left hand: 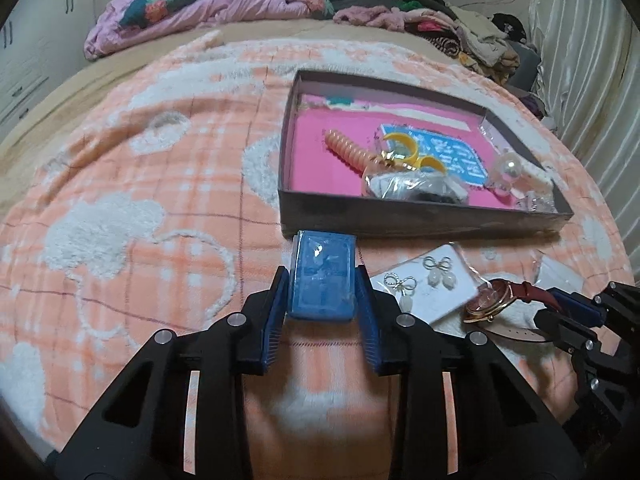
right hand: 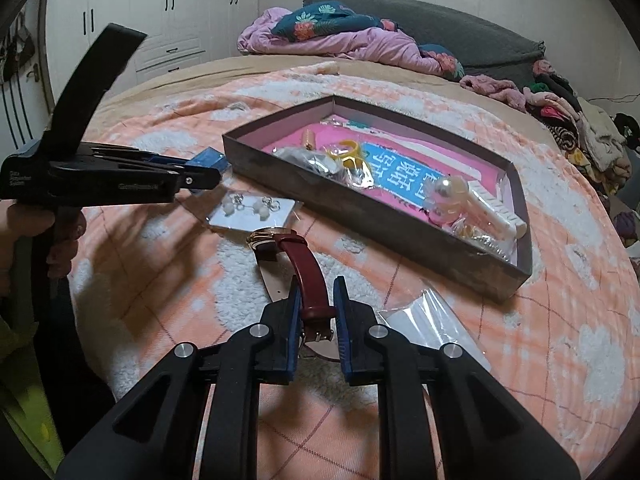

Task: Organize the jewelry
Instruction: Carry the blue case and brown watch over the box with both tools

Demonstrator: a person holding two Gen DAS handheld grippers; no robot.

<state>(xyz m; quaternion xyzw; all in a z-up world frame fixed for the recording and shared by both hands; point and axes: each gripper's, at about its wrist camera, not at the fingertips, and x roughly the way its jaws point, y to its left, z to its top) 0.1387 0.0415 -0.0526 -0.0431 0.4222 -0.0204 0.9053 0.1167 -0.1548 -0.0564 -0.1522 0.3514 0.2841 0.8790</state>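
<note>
My left gripper (left hand: 322,276) is shut on a blue packet (left hand: 322,276) and holds it just in front of the near wall of the grey box (left hand: 420,220). The box has a pink lining and holds a coral spiral hair tie (left hand: 348,150), yellow rings (left hand: 404,150), a pearl piece (left hand: 507,168) and bagged items. My right gripper (right hand: 316,290) is shut on the red strap of a watch (right hand: 308,276), whose gold face (right hand: 262,238) rests on the blanket. A card of pearl bow earrings (left hand: 420,284) lies between the two grippers.
Everything lies on a bed with an orange and white fluffy blanket (left hand: 140,200). A clear plastic bag (right hand: 432,320) lies right of my right gripper. Rumpled bedding and piled clothes (left hand: 460,36) sit at the far side. White wardrobes (right hand: 160,20) stand behind.
</note>
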